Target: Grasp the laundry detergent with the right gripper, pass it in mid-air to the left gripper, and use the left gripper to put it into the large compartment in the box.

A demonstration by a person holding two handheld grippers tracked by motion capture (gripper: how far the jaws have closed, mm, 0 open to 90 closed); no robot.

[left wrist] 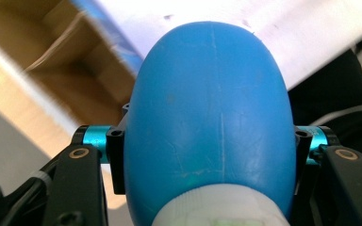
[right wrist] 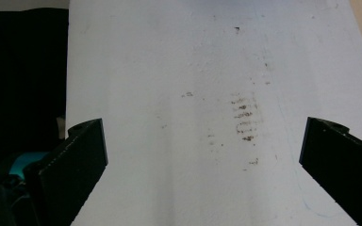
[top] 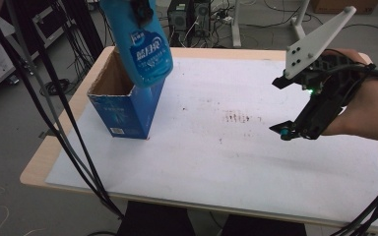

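Note:
A blue bottle [top: 145, 49] with a printed label hangs base-down over the open top of a blue carton box [top: 128, 113] that stands at the table's left side. My left gripper [top: 140, 11] is shut on the bottle near its upper end. In the left gripper view the bottle [left wrist: 212, 117] sits between the two jaws with its white cap nearest the camera, and the box's brown inside [left wrist: 75, 61] shows beyond it. My right gripper [top: 281, 107] hovers open over the right side of the white sheet [top: 226, 162], jaws wide apart [right wrist: 202, 150] with nothing between them.
The white sheet covers most of the wooden table [top: 44, 162] and carries brown stains [top: 236, 118] near its middle. Black cables [top: 54, 113] hang past the table's left edge. Computer cases [top: 189, 17] and stand legs are on the floor behind.

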